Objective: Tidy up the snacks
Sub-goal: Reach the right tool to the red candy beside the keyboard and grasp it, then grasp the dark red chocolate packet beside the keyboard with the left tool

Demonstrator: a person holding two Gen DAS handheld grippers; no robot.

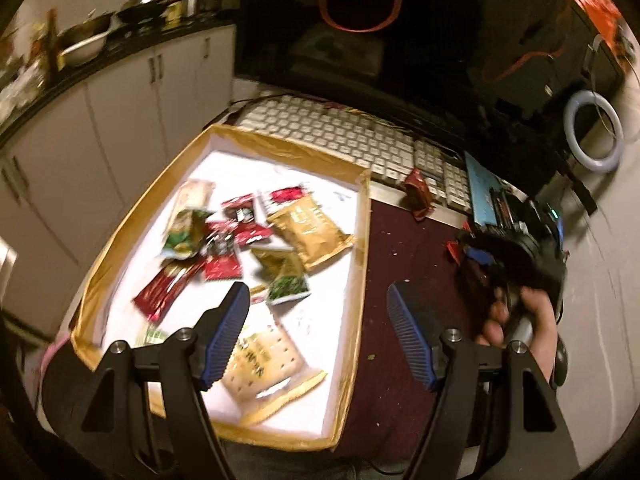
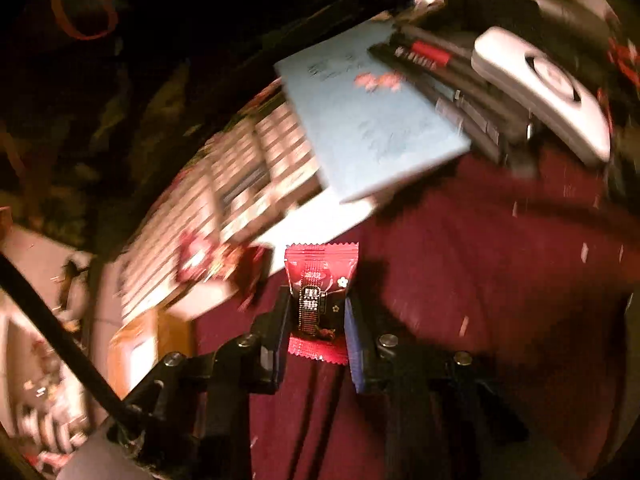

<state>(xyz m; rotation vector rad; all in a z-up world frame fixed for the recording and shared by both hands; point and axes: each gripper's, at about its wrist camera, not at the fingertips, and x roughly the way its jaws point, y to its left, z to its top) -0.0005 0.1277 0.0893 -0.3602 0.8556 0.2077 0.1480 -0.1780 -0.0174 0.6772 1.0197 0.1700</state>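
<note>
Our right tongs (image 2: pixel 316 320) are closed on a small red snack packet (image 2: pixel 320 276), holding it above the dark red mat (image 2: pixel 480 280) of the worktop, near the white keyboard (image 2: pixel 240 176) and the blue notebook (image 2: pixel 372 120). Our left tongs (image 1: pixel 316 336) are wide open and hold nothing; they hover over the near right edge of the gold-rimmed tray (image 1: pixel 360 240). Inside the tray lie many snack packets, among them a cracker packet (image 1: pixel 268 364) near the front edge and a golden bag (image 1: pixel 308 236) toward the far right corner. Another red wrapper (image 1: pixel 416 192) lies against the keyboard's front edge.

Print on the snack packets (image 1: pixel 256 240) is too blurred to read
</note>
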